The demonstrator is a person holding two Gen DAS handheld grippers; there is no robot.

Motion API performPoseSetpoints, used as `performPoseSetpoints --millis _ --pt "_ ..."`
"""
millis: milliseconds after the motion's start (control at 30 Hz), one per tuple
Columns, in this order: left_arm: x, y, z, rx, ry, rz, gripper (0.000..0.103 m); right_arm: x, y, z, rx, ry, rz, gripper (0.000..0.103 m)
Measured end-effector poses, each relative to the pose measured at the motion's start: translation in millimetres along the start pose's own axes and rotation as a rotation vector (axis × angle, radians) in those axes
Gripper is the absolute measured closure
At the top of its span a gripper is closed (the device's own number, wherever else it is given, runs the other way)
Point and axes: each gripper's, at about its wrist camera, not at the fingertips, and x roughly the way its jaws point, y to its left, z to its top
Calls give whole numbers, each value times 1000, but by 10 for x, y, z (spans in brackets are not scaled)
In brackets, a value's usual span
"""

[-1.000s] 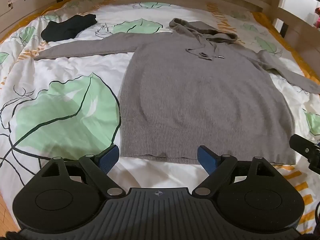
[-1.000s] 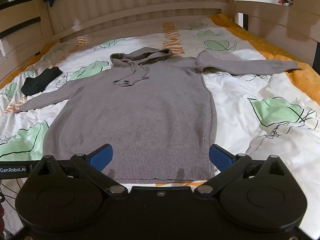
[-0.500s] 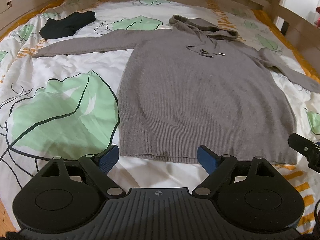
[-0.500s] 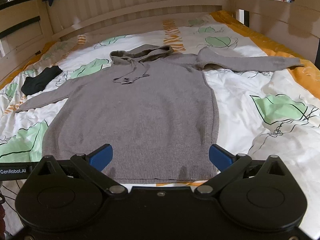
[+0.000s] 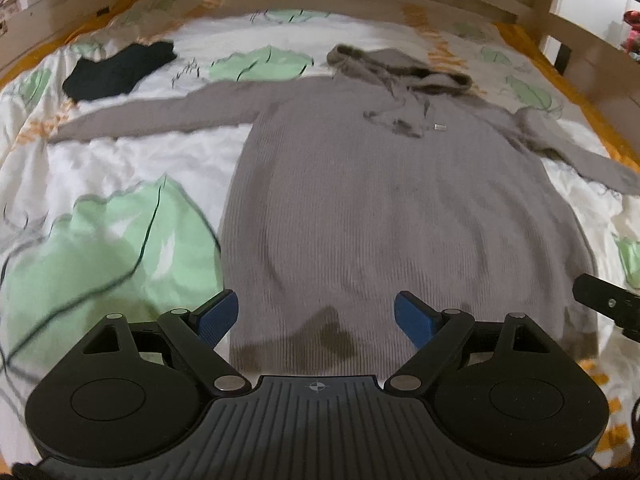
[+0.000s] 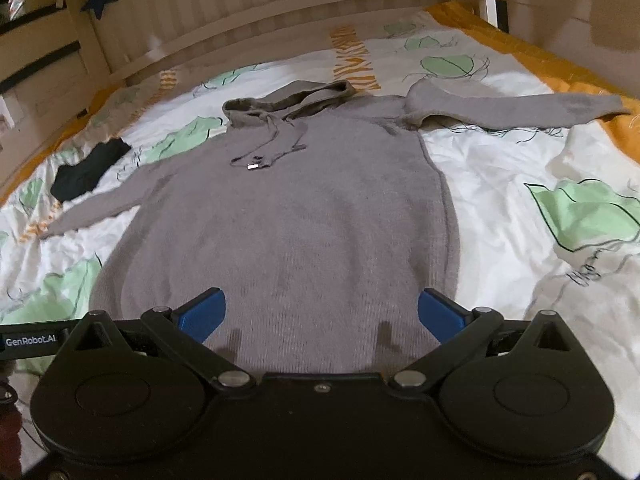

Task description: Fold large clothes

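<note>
both claws nearer hoodie (image 5: 392,216) hem, spread wide.

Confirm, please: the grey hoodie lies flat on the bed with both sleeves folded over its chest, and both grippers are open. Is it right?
Not quite. The grey hoodie lies flat on the bed, but both sleeves are spread outward, as the right wrist view shows. The left gripper and right gripper are open.

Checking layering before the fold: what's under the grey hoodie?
The grey hoodie lies spread flat directly on the leaf-print duvet, which shows all around it. Whatever sits beneath its body is covered. The black garment lies apart, beyond one sleeve.
</note>
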Motion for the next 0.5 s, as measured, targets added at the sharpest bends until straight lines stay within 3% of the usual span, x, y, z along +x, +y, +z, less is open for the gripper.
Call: performPoseSetpoints --millis 133,267,333,500 --pt "77 -35 213 11 -48 -7 18 104 -125 175 32 -12 53 1" --pt "192 -101 426 40 -103 -13 18 245 -312 404 60 -6 54 1" --pt "265 -138 533 54 -127 -22 18 268 -408 531 101 -50 82 1" --pt "508 -234 826 65 -155 -49 18 444 -800 904 155 -44 51 1"
